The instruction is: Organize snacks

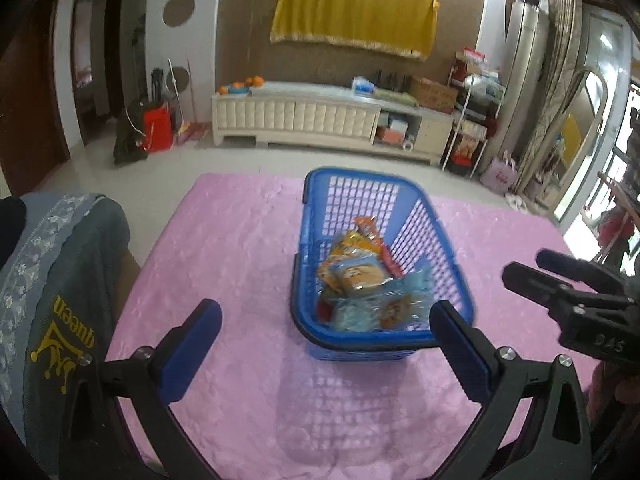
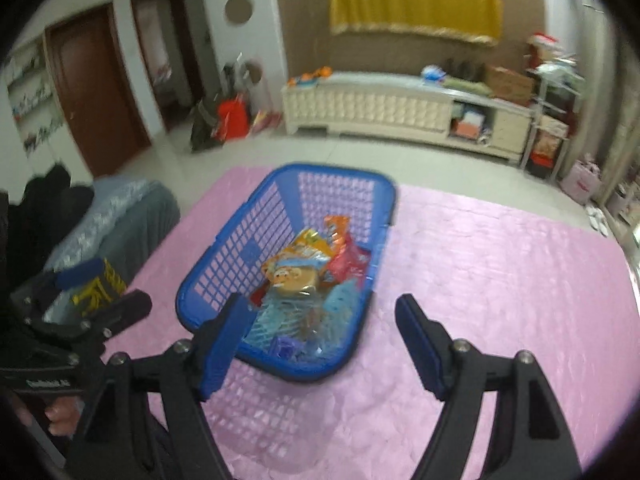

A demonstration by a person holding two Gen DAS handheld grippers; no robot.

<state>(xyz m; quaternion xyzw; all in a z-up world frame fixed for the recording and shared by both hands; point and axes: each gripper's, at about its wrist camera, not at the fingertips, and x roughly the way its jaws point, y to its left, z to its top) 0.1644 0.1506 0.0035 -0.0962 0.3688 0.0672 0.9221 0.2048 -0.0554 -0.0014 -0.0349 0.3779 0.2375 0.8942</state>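
Two grippers spread wide and empty above a pink tablecloth [image 1: 240, 240], left gripper [image 1: 326, 352], right gripper [image 2: 320, 344], snack packets [image 1: 360, 280] heaped inside a blue basket [image 1: 316, 184] mid-table, beyond both.

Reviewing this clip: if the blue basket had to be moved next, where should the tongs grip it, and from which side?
Probably the near short rim of the blue basket, approached from above on the person's side. That thick rolled edge faces both tongs, stands free of the snack packets, and the lattice walls look too flimsy.
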